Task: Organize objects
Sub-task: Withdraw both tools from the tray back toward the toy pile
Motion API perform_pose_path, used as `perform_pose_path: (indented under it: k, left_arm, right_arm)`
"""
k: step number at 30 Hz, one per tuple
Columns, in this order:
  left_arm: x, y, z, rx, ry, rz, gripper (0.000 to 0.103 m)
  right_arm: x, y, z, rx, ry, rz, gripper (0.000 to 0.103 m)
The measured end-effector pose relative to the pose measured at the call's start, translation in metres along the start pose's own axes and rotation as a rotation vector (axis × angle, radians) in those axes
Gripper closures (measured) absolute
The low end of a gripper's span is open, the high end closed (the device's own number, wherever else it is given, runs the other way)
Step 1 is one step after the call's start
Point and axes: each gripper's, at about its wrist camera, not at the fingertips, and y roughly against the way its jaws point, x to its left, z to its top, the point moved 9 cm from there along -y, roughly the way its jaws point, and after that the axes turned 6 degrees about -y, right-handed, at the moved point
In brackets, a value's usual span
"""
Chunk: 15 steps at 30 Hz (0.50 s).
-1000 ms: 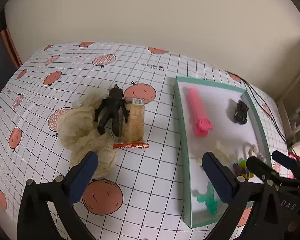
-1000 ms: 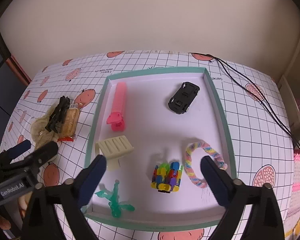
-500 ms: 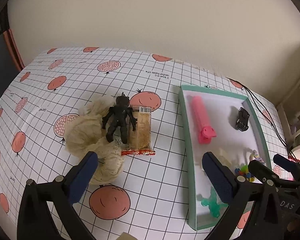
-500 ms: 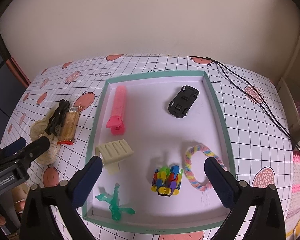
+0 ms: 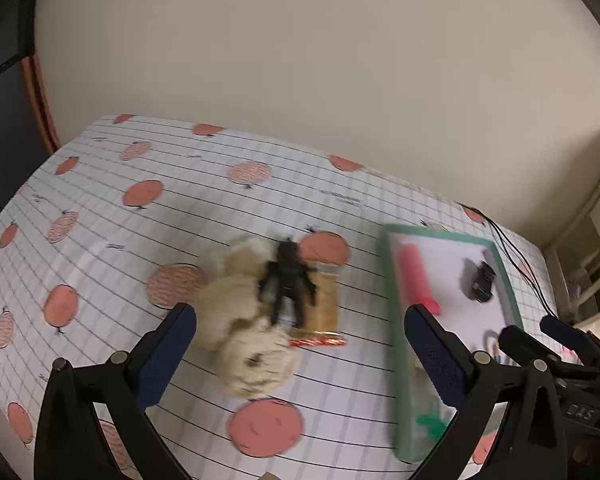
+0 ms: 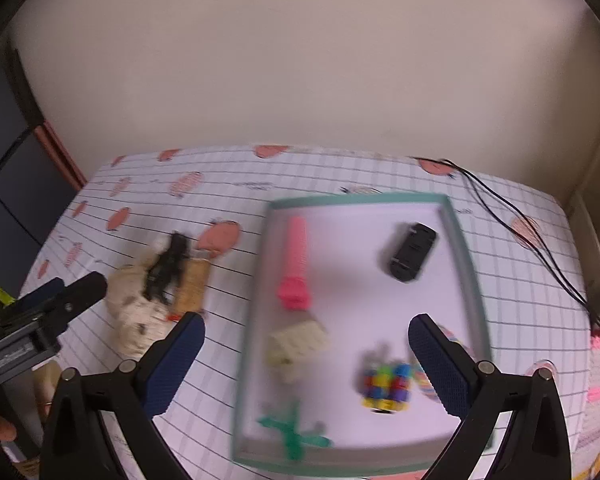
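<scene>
Both tools are spread wide, holding nothing. Left tool (image 5: 300, 344) hangs over the table (image 5: 100, 208), with the beige cloth lump (image 5: 244, 344) between its fingers and the black figure (image 5: 288, 284) plus snack packet (image 5: 326, 304) just past it at 12 o'clock. Right tool (image 6: 306, 344) hovers over the teal tray (image 6: 460, 240): cream piece (image 6: 298, 340) and colorful block toy (image 6: 386, 384) nearest, pink toy (image 6: 296, 268) and black car (image 6: 412, 252) farther back.
</scene>
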Motion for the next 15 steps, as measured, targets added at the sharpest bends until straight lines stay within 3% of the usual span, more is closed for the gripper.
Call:
perform_pose_path:
  k: [7, 15]
  left_arm:
    - [0.053, -0.001, 0.003, -0.026, 0.083, 0.065, 0.0]
    - [0.085, -0.016, -0.006, 0.035, 0.128, 0.119, 0.0]
  right_arm:
    - [0.053, -0.014, 0.002, -0.008, 0.046, 0.07, 0.0]
    - [0.09, -0.046, -0.009, 0.023, 0.117, 0.078, 0.004]
